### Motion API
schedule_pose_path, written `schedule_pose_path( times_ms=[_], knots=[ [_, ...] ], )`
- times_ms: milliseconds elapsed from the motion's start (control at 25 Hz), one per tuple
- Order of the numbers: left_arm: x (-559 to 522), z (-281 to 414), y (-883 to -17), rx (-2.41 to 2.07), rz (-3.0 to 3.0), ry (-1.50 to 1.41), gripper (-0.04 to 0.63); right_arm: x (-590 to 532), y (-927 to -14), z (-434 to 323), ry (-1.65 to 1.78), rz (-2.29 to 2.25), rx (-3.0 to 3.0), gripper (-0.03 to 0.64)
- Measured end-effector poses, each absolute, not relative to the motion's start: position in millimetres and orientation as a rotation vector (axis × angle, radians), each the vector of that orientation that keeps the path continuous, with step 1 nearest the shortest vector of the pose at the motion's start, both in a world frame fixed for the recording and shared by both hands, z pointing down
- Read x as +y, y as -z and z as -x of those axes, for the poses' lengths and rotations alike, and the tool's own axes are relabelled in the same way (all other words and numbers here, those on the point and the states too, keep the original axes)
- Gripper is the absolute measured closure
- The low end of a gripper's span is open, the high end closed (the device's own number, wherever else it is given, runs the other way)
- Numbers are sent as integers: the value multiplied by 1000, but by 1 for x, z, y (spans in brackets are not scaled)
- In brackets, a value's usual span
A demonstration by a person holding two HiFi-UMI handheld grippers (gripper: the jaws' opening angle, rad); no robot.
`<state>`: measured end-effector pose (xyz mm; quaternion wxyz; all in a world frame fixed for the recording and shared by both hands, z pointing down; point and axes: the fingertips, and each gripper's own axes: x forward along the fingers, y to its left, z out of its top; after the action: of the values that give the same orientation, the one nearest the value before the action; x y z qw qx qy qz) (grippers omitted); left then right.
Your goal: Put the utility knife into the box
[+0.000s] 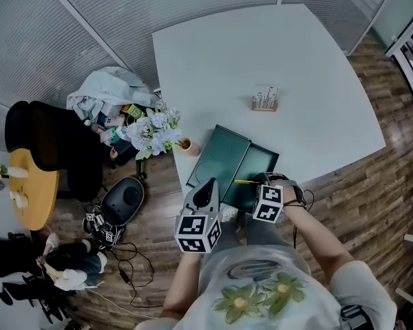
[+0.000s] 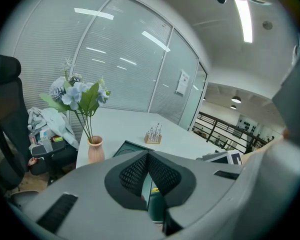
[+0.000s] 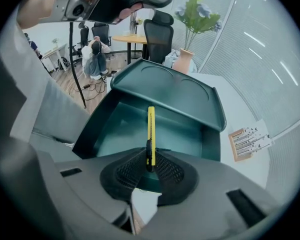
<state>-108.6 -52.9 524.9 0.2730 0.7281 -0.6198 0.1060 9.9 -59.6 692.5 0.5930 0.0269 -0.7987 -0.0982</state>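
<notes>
Glass-walled office, pale worktop [image 1: 261, 53], and we start at the right gripper [image 3: 150, 166]. Its fingers [image 3: 132, 171] are pinched tight on the near end of the yellow utility knife [image 3: 151, 129]. The knife's long axis runs straight out in line with the fingers, its far end aimed at the raised lid [image 3: 175, 91]. It sits over the open tray of the green box [image 3: 117, 134]; whether it touches the bottom, I can't tell. Over to the left gripper [image 2: 148, 159]: fingers [image 2: 135, 174] pressed together at the tips, nothing between them, hovering by the box's near edge. Beyond stands a vase of flowers [image 2: 95, 149].
</notes>
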Motion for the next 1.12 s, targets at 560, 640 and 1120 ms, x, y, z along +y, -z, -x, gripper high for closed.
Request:
schedule_pose_path(
  times_ms=[560,640,1120],
  knots=[
    [-51,113,-526,-1679,-1946,-285,598,-56,-709,-9,271,33,-1769,557],
    [-51,113,-526,-1679,-1945,-285,598,-56,-712,-8,272,39,-1764,557],
    [-49,114,-527,-1686,-1937,-285,598,-55,-718,-6,285,52,-1749,555]
  ],
)
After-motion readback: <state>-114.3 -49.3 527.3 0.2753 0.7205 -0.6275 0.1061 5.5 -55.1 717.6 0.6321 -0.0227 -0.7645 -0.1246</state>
